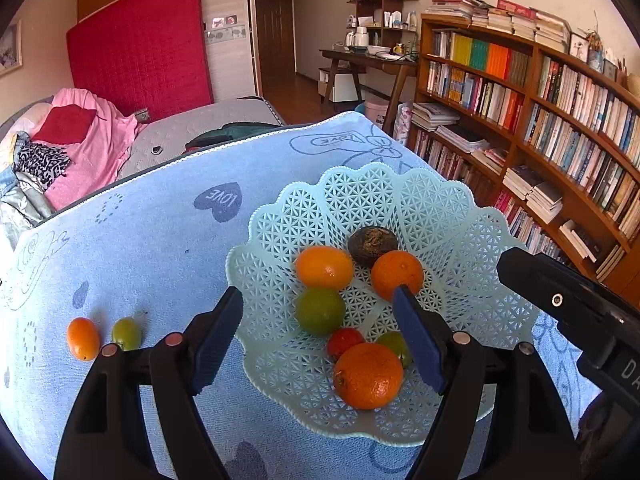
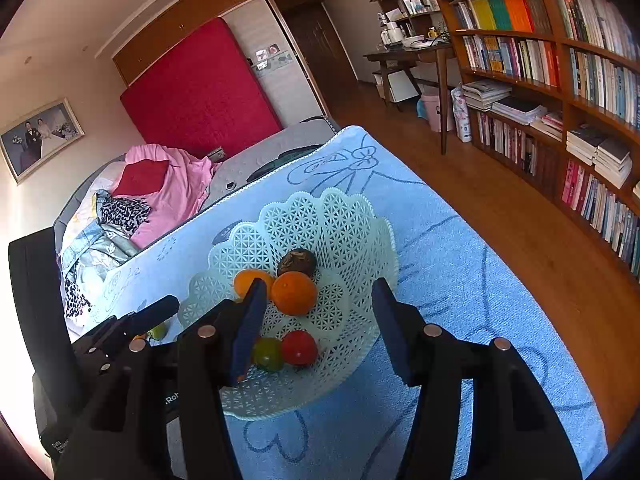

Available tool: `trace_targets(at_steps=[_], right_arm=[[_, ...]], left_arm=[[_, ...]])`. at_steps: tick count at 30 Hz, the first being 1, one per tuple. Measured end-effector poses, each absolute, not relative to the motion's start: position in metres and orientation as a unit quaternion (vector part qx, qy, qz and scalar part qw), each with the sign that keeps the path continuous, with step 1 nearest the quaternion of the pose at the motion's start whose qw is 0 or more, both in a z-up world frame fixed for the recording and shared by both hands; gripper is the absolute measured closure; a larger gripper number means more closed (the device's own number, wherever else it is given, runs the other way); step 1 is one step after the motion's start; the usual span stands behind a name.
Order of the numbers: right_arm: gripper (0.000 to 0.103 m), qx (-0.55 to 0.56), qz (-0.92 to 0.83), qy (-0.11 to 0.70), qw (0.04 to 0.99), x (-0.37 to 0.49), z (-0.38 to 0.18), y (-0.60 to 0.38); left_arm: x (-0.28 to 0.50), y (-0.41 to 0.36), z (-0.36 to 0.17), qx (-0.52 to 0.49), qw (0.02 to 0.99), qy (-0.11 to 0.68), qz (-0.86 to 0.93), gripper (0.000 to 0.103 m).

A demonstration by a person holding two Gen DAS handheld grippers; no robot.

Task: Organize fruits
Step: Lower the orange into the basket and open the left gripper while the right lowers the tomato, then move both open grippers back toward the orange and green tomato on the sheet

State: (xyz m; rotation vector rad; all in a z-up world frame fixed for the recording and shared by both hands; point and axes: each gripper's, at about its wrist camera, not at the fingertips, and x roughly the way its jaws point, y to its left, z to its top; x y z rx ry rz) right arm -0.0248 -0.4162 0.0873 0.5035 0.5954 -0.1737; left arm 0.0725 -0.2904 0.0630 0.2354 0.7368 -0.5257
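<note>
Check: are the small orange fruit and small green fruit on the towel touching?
Apart. The left wrist view shows blue towel between the small orange fruit and small green fruit.

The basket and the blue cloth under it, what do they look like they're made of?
Basket: looks like moulded plastic, pale mint, semi-matte; the sign is its even lattice of small cut-outs and stiff scalloped rim.
Cloth: looks like terry towelling, light blue, matte; the sign is its fine looped nap, woven-in darker hearts and lettering, and a stitched hem. Fibre can't be told.

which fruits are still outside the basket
Two: the small orange fruit and the small green fruit, side by side on the blue towel left of the basket. All the others lie inside it.
</note>
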Motion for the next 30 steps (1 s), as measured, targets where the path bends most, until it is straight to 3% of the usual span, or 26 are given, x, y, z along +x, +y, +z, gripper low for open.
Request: trace_targets(at_steps=[16,27,30], right_arm=[[0.046,0.234,-0.076,0.287,0.926,-0.030,0.096,-0.399],[0.043,0.221,-0.062,0.290,0.929,-0.024,0.104,-0.375],[0.038,0.216,-0.058,0.289,0.931,-0.021,0.106,-0.369]], left_arm=[[0.071,-0.261,0.071,0.104,0.898,0.358,-0.235,0.026],[0.072,-0.231,0.078,0.094,0.904,0.355,-0.218,0.026],[0.076,-0.217,0.079,0.089,0.907,0.356,-0.209,0.026]])
